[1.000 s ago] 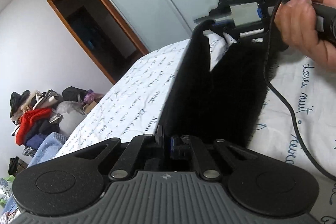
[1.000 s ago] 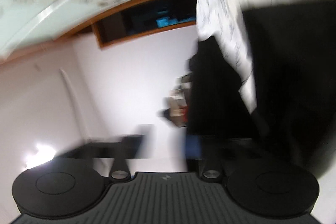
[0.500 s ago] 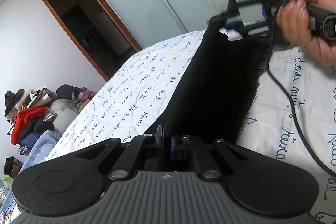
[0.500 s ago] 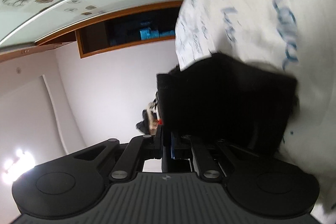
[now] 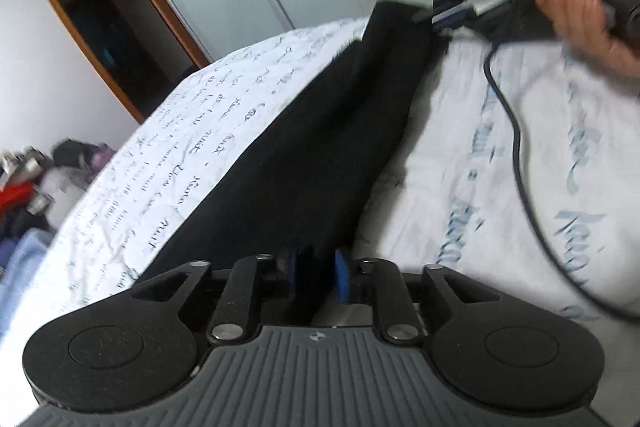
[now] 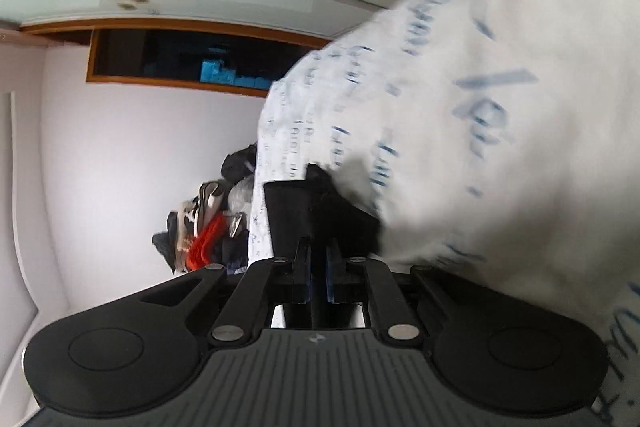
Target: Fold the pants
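The black pants (image 5: pixel 312 147) lie stretched in a long band across the bed between the two grippers. My left gripper (image 5: pixel 318 273) is shut on the near end of the pants, with cloth between its blue pads. My right gripper (image 5: pixel 444 15) holds the far end, seen at the top right of the left wrist view with the hand on its handle. In the right wrist view that gripper (image 6: pixel 318 267) is shut on a black fold of the pants (image 6: pixel 320 211), close to the sheet.
The bed carries a white sheet with blue writing (image 5: pixel 520 155). A cable (image 5: pixel 520 163) runs across it. A pile of clothes (image 6: pixel 204 231) lies on the floor by the wall. A wooden-framed open closet (image 5: pixel 104 39) and pale sliding doors stand behind.
The pants went from hanging spread wide to a narrower band lowered onto the bed. The right gripper moved farther away and down to the sheet. The left gripper's jaws have parted slightly around the cloth.
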A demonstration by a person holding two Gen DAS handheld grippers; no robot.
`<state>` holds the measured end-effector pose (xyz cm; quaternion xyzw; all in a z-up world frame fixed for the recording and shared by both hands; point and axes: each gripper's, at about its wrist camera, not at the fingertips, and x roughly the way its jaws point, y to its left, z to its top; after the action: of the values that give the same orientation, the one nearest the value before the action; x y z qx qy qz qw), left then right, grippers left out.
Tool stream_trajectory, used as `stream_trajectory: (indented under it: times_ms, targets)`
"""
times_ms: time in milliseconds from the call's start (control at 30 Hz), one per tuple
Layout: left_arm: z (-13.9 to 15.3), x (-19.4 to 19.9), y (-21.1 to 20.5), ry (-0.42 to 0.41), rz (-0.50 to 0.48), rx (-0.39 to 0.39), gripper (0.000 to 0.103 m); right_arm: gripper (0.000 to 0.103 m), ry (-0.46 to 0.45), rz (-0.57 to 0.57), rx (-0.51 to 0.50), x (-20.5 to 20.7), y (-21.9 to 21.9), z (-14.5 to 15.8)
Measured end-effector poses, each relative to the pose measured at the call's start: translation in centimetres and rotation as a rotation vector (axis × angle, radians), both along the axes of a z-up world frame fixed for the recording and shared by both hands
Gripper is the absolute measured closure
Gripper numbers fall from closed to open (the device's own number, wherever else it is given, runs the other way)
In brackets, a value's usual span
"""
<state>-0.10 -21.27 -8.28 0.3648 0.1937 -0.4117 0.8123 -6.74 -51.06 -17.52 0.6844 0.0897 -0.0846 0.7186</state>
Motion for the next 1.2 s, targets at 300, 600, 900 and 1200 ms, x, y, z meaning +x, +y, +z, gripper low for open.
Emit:
stream_trajectory:
  times_ms: [300,600,900,1200]
  targets:
    - [0.9,-0.5,8.2,-0.144,0.233,-0.45,0.023,0.09,0.042,-0.047,-0.184,-1.9,-2.9,4.9]
    - [-0.3,3.0,10.6,0.018,0.516,-0.56,0.014,0.017,0.074,0.292,-0.348,6.7,-5.3,7.5]
    - [-1.2,4.4,11.6,0.097,0.562,-0.552,0.008,0.06,0.321,0.562,-0.573,14.0,-4.0,7.1]
    - [-1.7,4.7,11.3,0.126,0.568,-0.534,0.008,0.081,0.38,0.596,-0.777,12.7,-2.5,9.1]
